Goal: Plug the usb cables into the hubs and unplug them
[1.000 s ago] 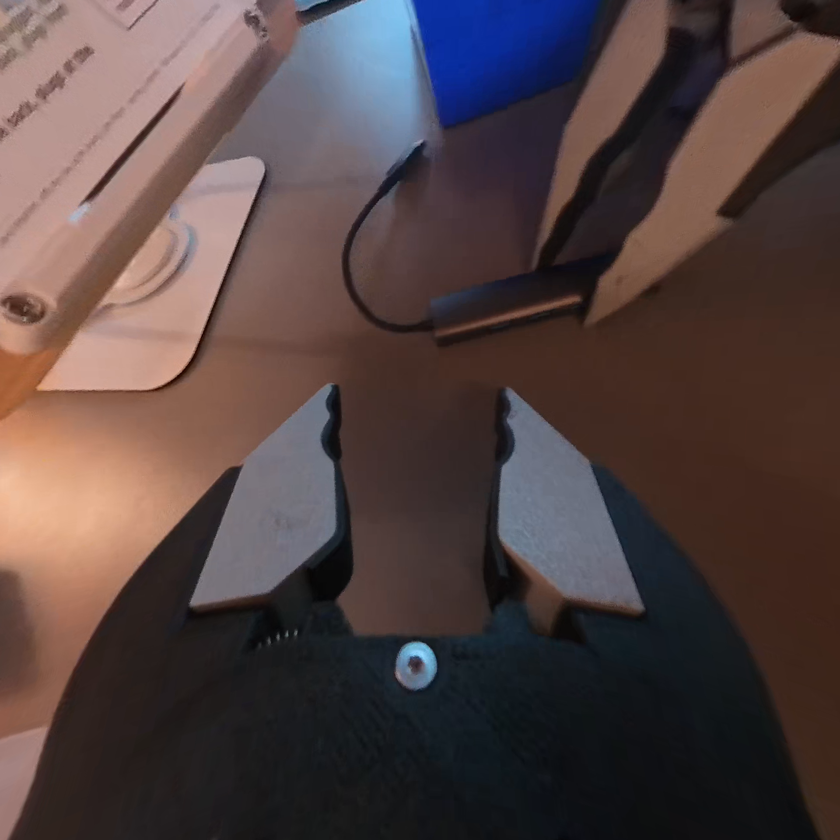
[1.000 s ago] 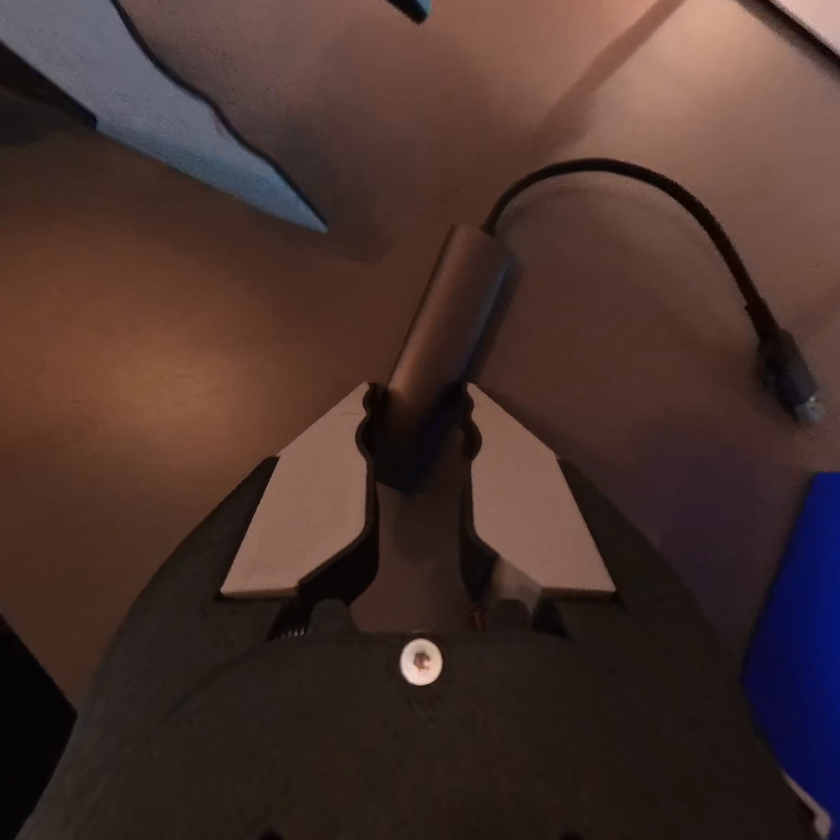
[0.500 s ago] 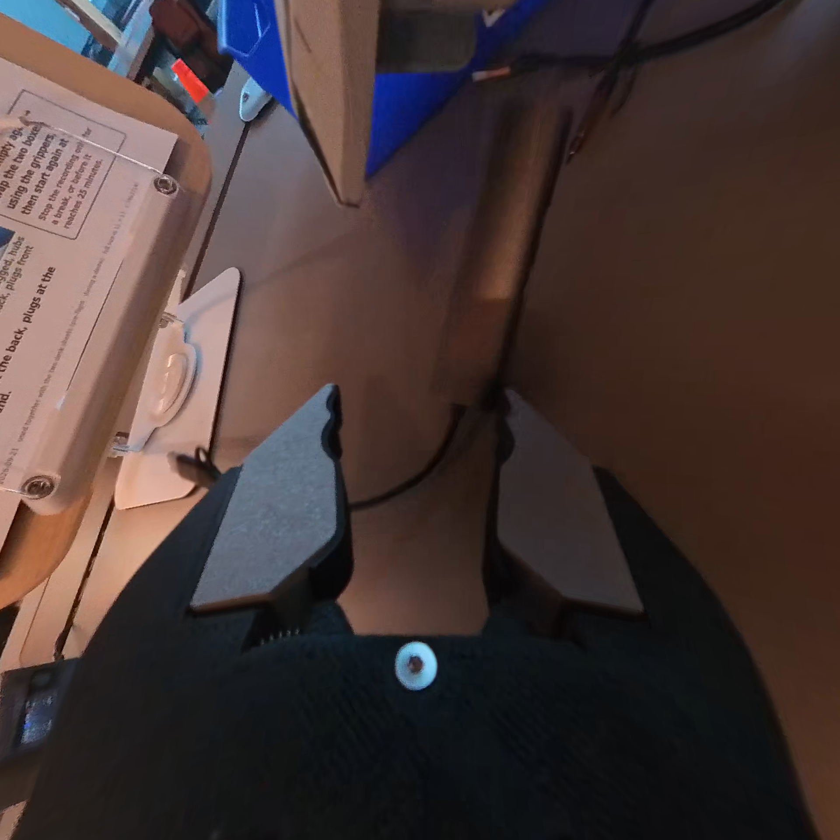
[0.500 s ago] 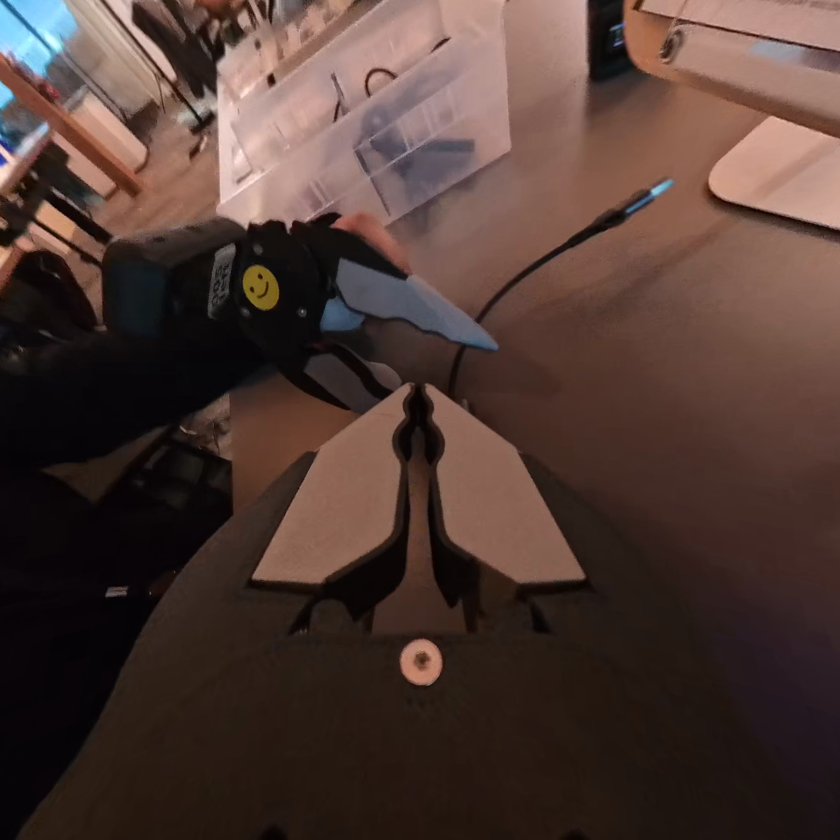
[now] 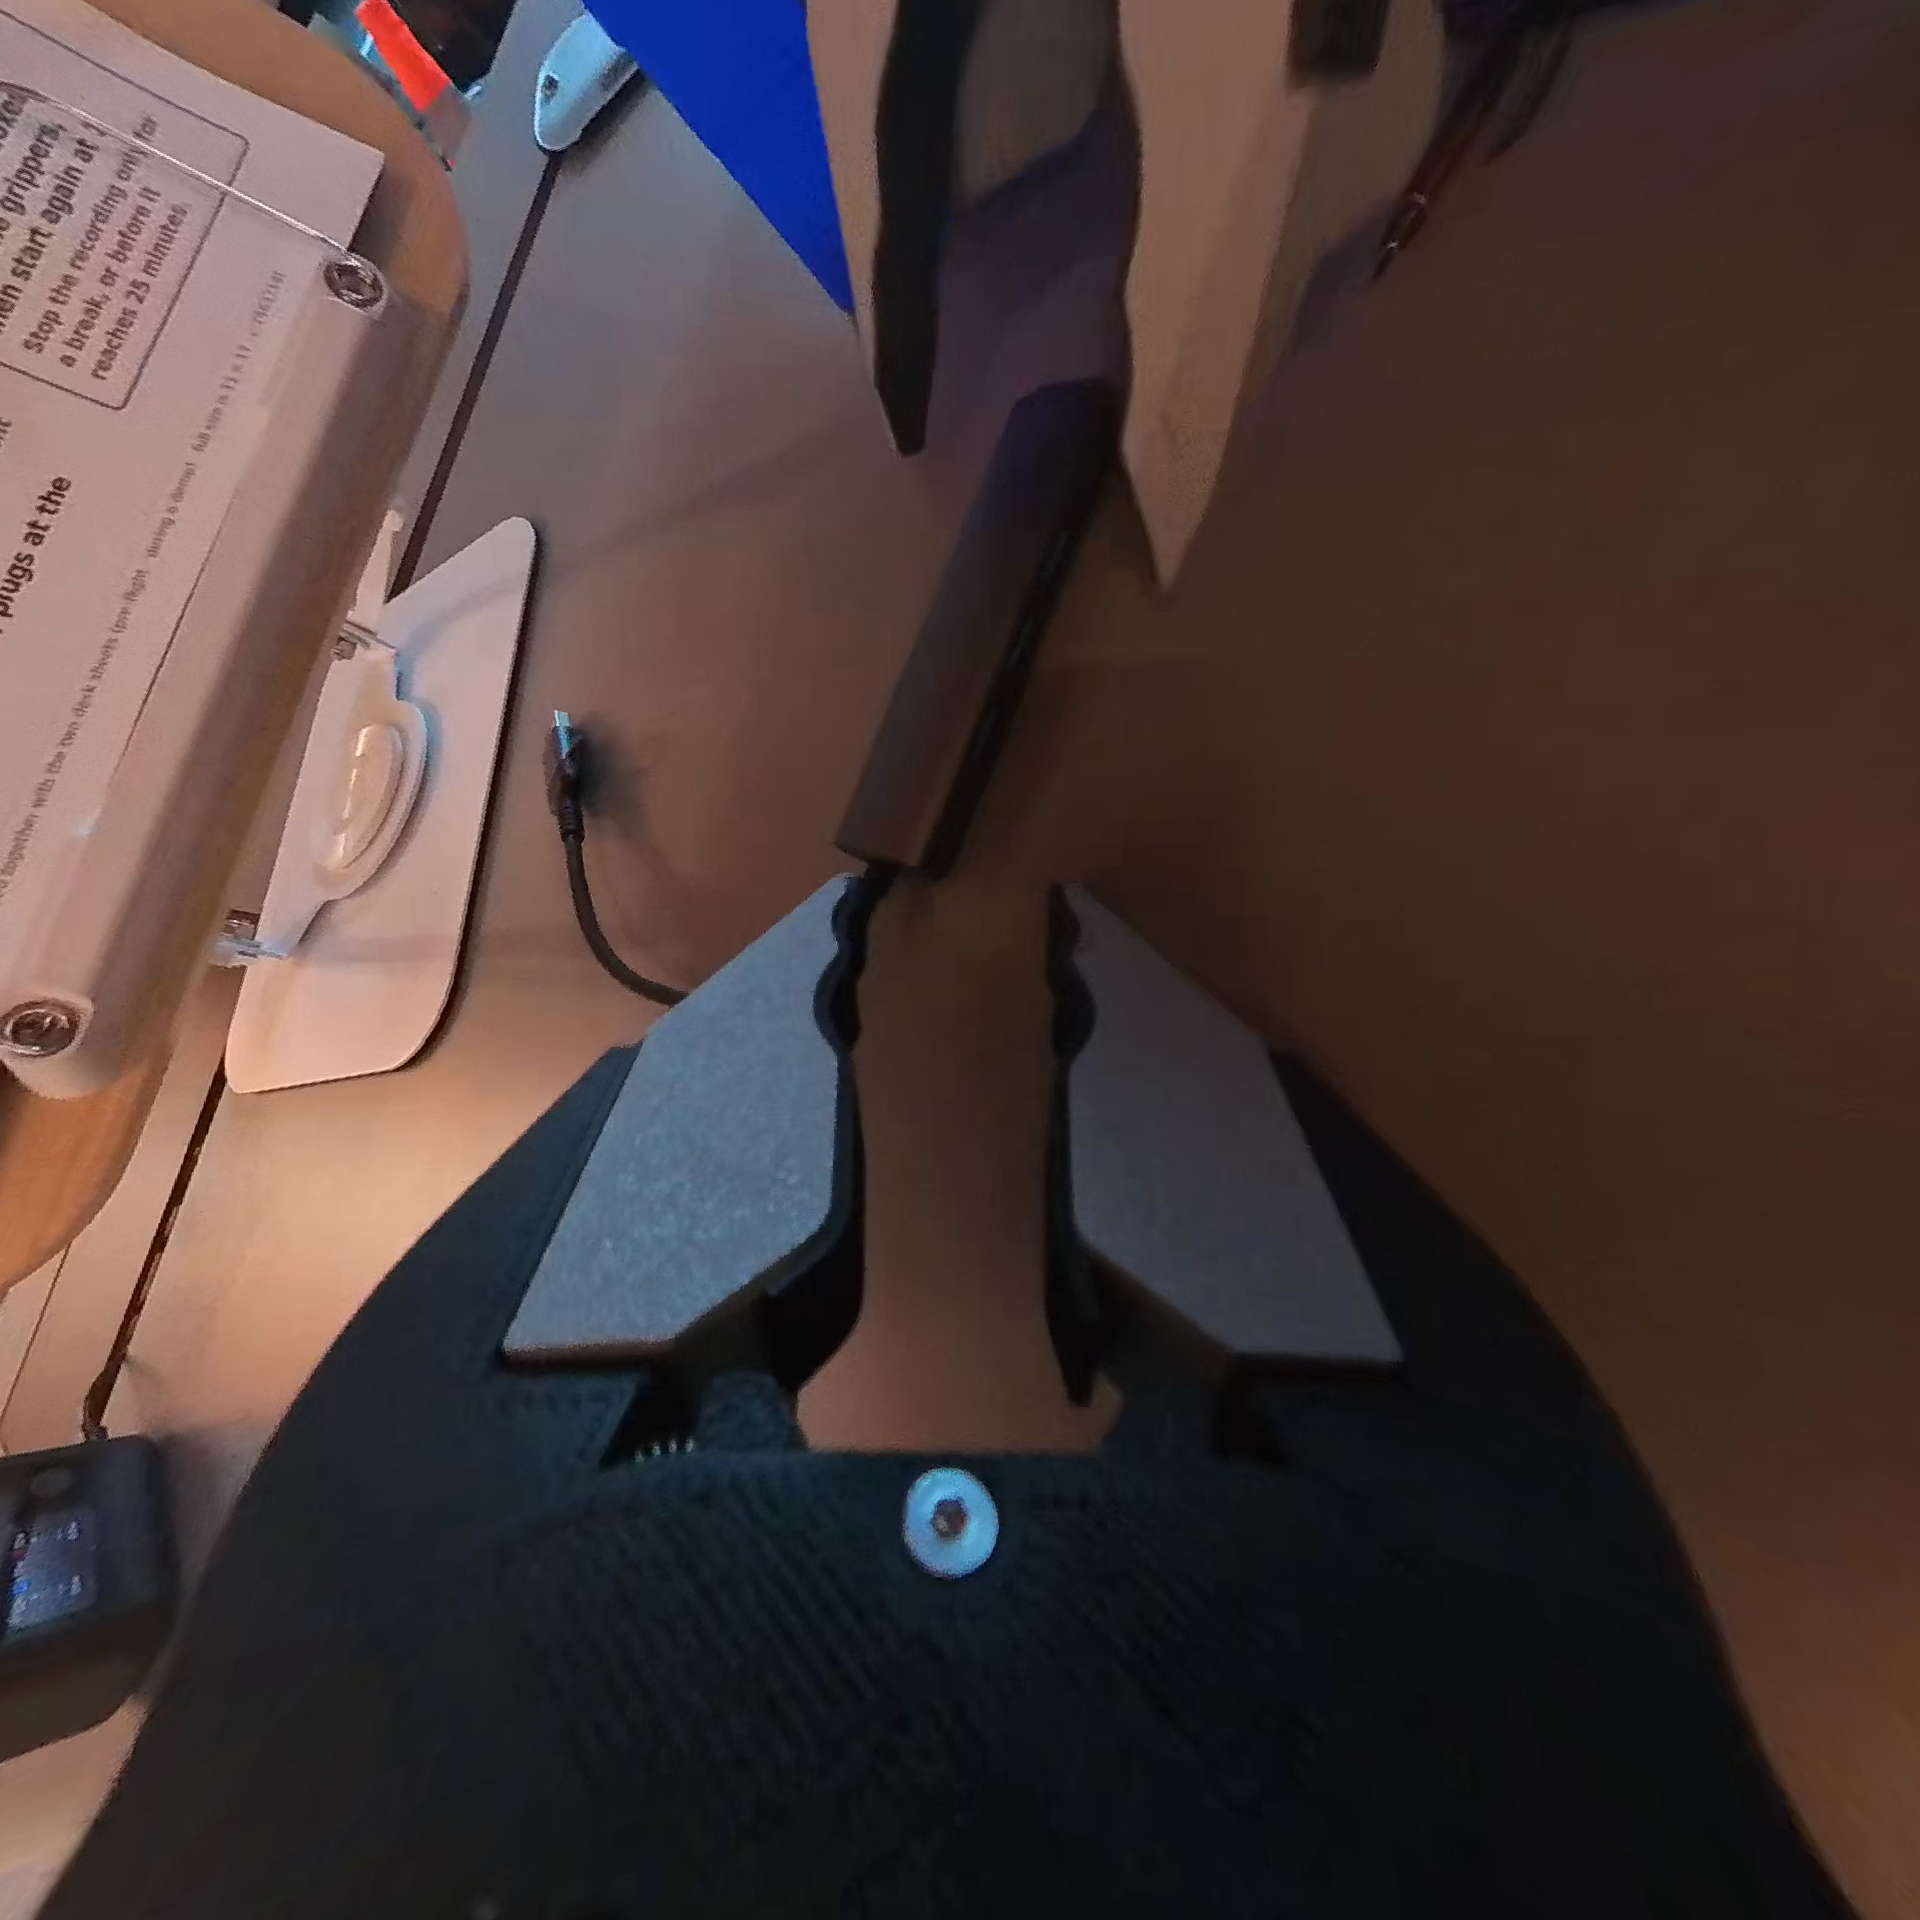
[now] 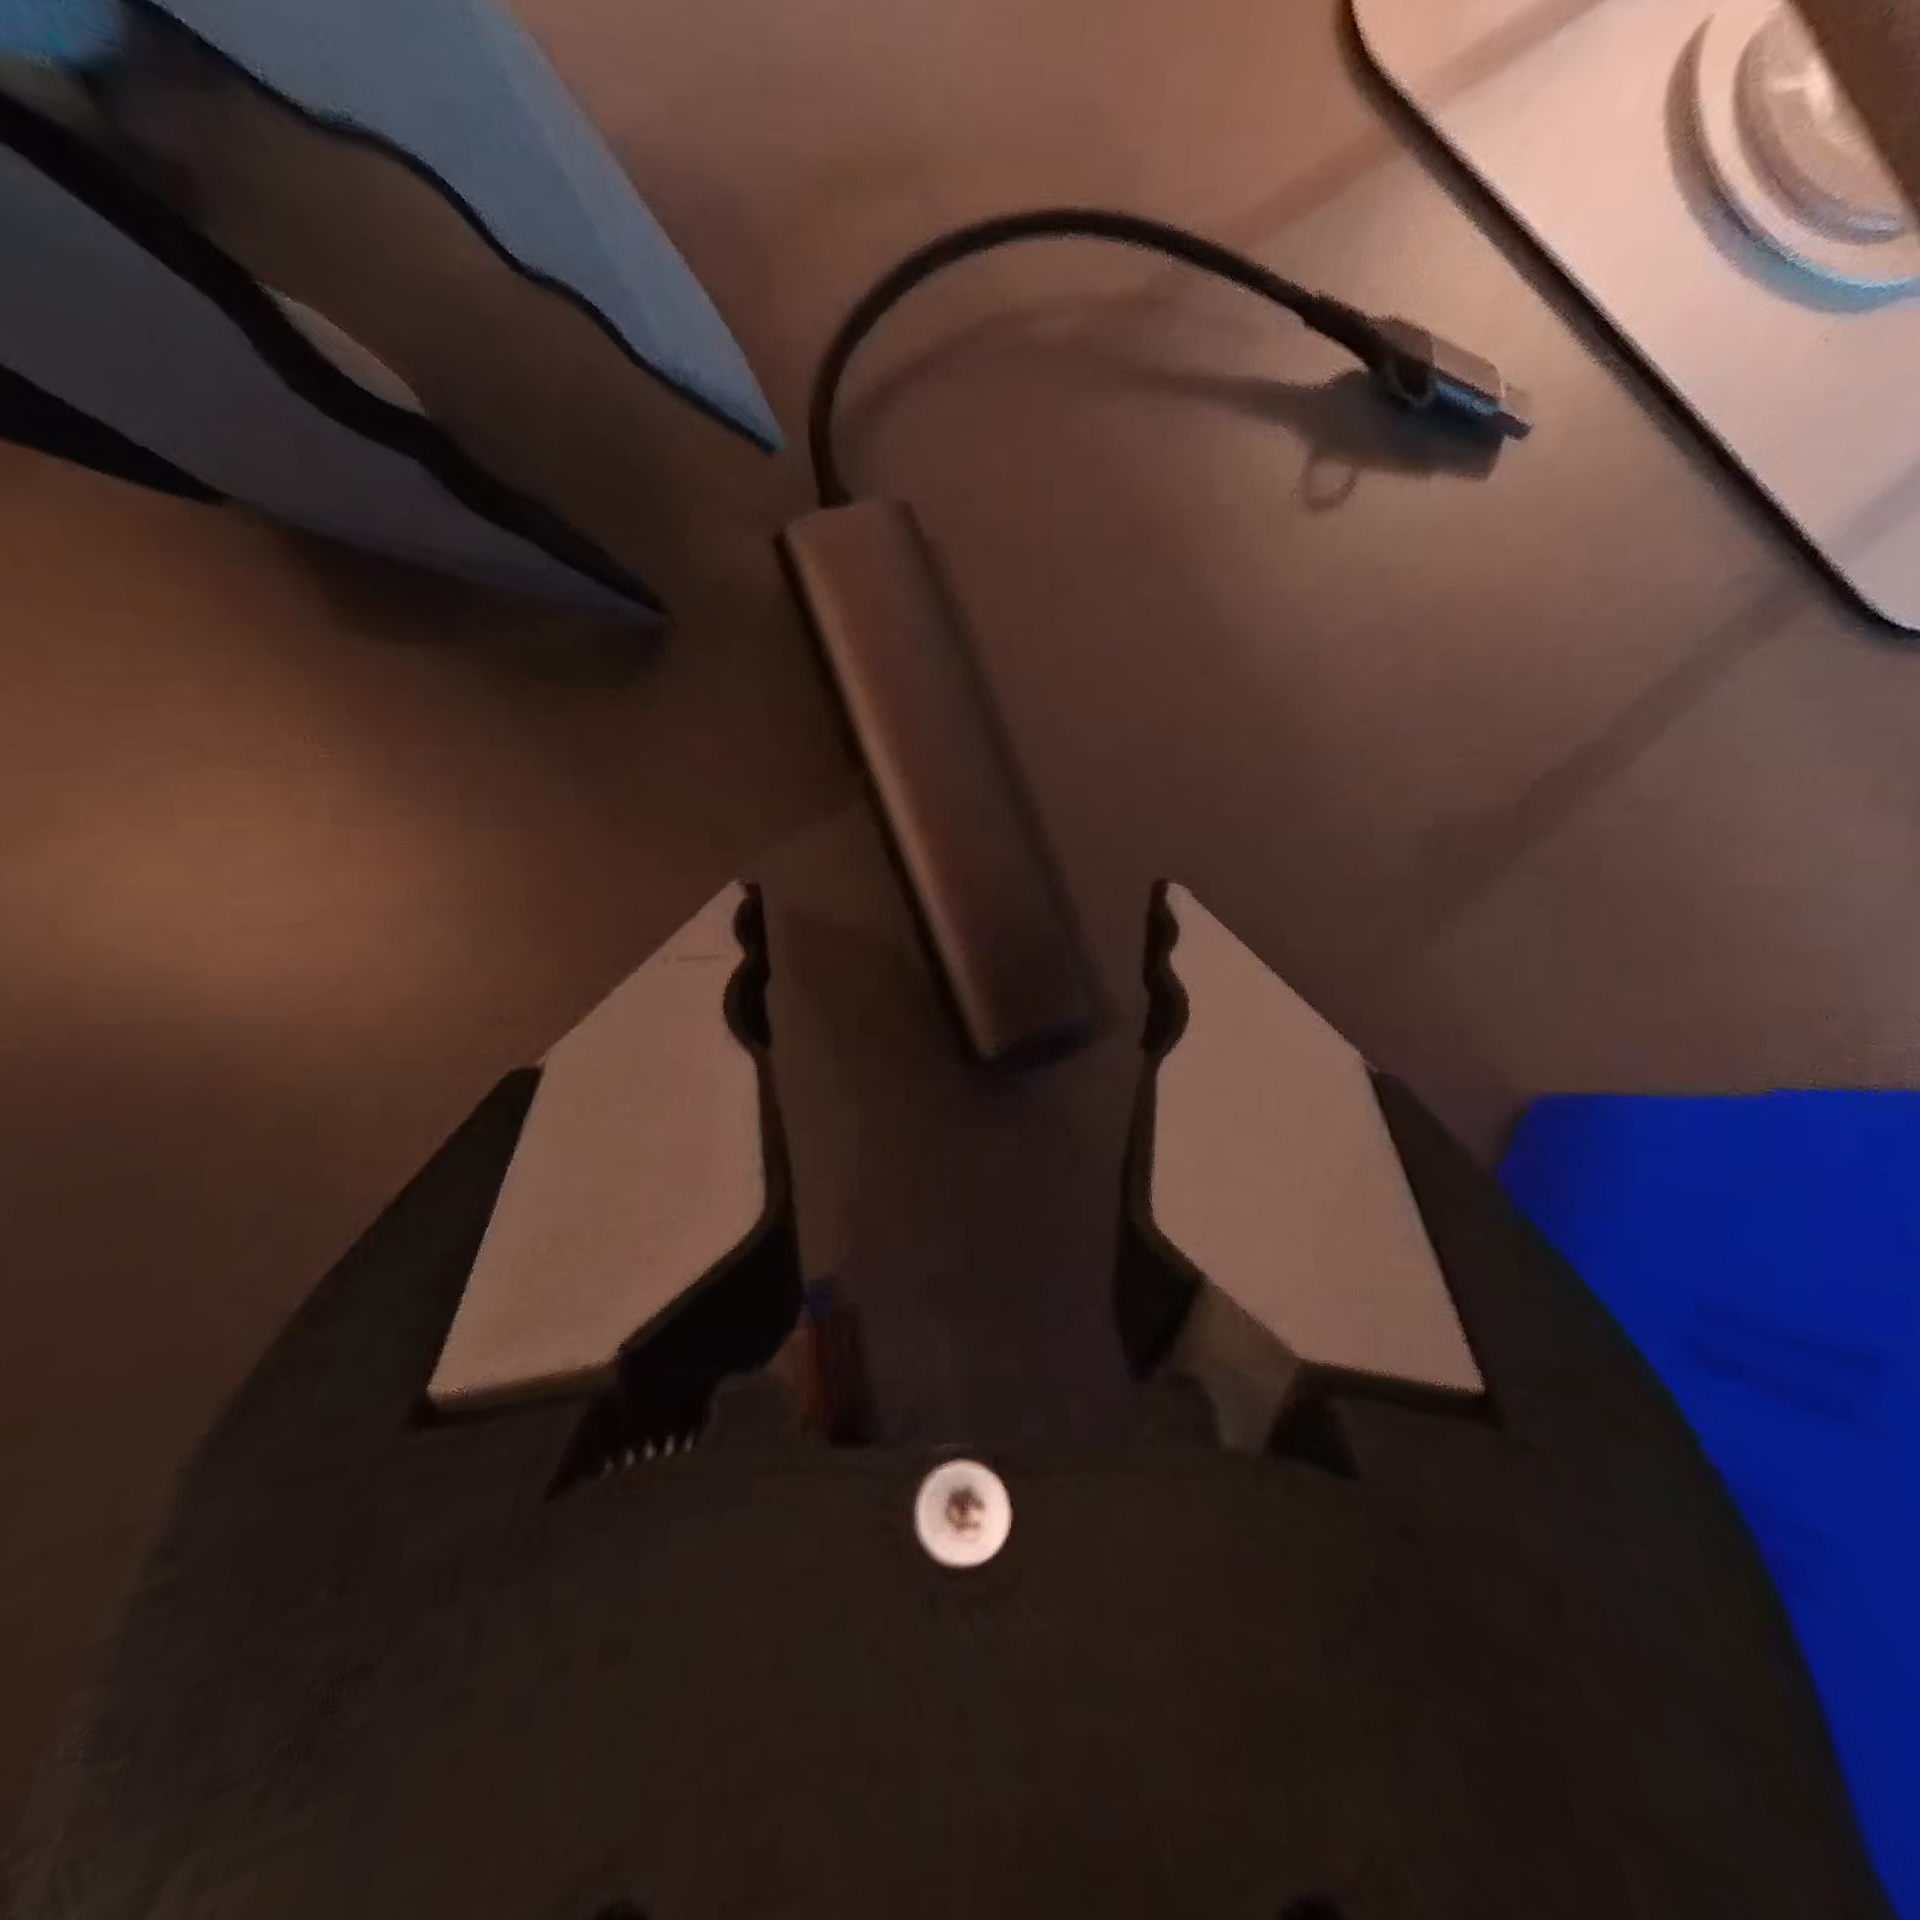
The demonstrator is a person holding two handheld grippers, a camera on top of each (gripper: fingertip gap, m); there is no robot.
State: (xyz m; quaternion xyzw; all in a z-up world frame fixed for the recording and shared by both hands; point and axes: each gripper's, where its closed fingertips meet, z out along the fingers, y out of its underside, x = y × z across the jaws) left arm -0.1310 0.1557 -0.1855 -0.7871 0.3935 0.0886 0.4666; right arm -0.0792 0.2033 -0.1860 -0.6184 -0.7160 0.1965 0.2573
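Observation:
A dark grey usb hub [image 5: 977, 623] lies on the brown table, lengthwise between my two grippers. Its short black cable [image 5: 592, 914] curves left to a loose plug [image 5: 561, 758]. My left gripper [image 5: 951, 914] is open and empty, its tips just short of the hub's cable end. In the right wrist view the hub [image 6: 925, 769] has its far end between the tips of my right gripper [image 6: 954, 914], which is open and apart from it. The cable [image 6: 1039, 223] loops to the plug [image 6: 1444, 364]. The left gripper's fingers [image 6: 520, 260] show at upper left.
A sign stand holding a printed sheet [image 5: 156, 520] with a white base [image 5: 395, 831] stands left of the hub; the base [image 6: 1662, 260] also shows in the right wrist view. A blue box [image 5: 748, 125] [image 6: 1714, 1351] sits behind. A small black device [image 5: 62, 1548] lies near the left edge. Both grippers' tips are roughly 15 cm from the plug [image 6: 1444, 364].
A second ago my right gripper was shut on the hub's end; now its jaws are open and the hub lies free. The hub has turned to lie lengthwise toward my left gripper.

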